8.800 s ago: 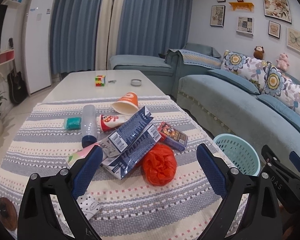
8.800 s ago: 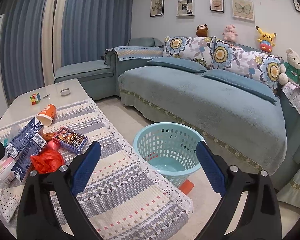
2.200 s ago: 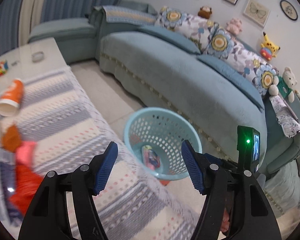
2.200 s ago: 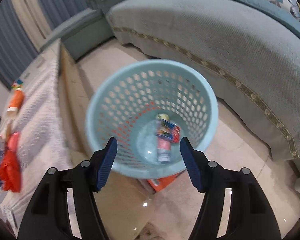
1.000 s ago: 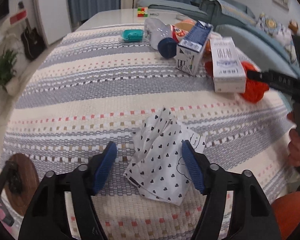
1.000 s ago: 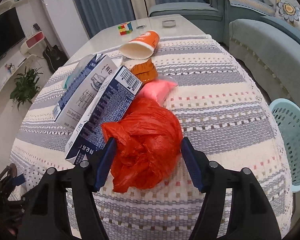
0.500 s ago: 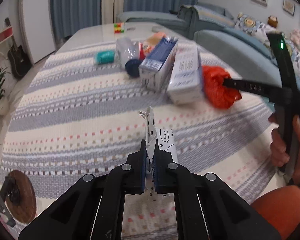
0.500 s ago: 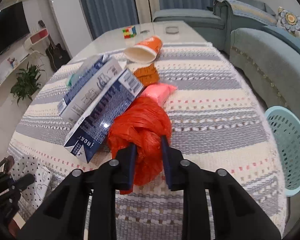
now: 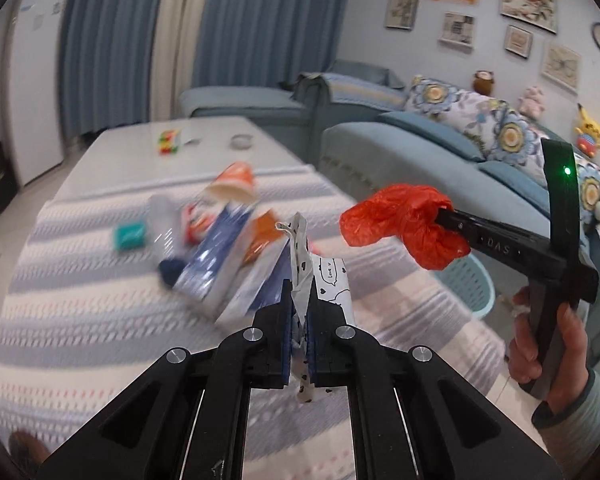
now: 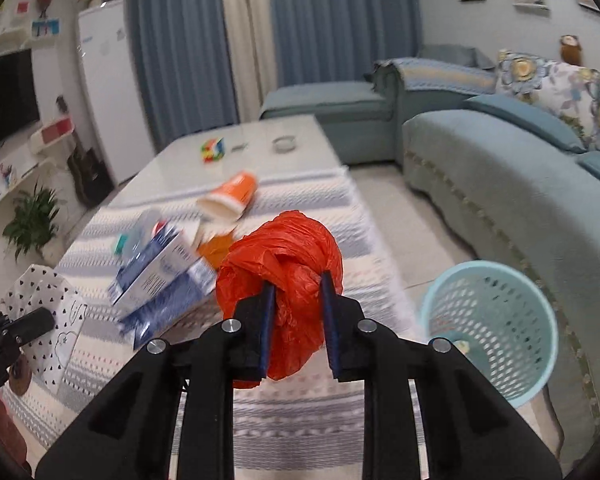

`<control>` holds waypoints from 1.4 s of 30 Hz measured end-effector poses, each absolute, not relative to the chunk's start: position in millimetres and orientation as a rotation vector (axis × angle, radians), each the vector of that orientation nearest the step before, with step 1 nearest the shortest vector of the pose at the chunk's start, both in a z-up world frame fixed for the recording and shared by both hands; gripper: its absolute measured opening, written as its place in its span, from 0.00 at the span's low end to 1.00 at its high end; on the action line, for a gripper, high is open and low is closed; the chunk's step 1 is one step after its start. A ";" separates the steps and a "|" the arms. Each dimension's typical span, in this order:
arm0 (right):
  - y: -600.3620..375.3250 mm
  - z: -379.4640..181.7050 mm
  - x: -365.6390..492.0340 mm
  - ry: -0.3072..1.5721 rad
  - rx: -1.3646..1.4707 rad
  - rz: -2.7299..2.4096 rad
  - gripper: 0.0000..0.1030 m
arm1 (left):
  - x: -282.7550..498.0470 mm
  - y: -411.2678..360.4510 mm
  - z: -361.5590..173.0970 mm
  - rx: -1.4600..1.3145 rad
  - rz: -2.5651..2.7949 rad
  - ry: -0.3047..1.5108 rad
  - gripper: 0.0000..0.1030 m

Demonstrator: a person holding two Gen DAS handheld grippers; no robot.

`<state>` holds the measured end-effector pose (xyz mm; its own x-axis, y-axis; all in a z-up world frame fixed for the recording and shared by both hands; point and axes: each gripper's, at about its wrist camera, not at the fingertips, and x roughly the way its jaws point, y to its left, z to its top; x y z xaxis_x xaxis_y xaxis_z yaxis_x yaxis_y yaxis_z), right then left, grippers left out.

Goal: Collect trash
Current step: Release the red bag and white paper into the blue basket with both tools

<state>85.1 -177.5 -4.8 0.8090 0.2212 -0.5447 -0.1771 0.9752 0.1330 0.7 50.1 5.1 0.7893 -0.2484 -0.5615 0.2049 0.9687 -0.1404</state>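
My left gripper (image 9: 299, 294) is shut on a white paper wrapper with black hearts (image 9: 327, 276), held up above the striped tablecloth (image 9: 80, 320). My right gripper (image 10: 296, 282) is shut on a crumpled red plastic bag (image 10: 284, 256), also lifted off the table. The left wrist view shows that red bag (image 9: 396, 220) at the right gripper's tip, with a hand on the handle. In the right wrist view the heart wrapper (image 10: 44, 296) hangs at the far left. The light blue basket (image 10: 496, 320) stands on the floor to the right of the table.
Blue-and-white cartons (image 10: 164, 276), an orange paper cup (image 10: 230, 196), a clear bottle (image 9: 164, 216) and a teal item (image 9: 129, 234) lie on the cloth. A colour cube (image 10: 213, 149) sits on the bare far end of the table. The blue sofa (image 10: 520, 200) runs along the right.
Both grippers closed on their items, the left on the heart wrapper and the right on the red bag, and both then rose off the table with them.
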 end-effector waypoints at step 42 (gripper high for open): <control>-414.4 -151.4 114.7 0.865 0.453 -0.236 0.48 | 185.6 -214.0 -85.2 -0.033 -0.633 0.890 0.46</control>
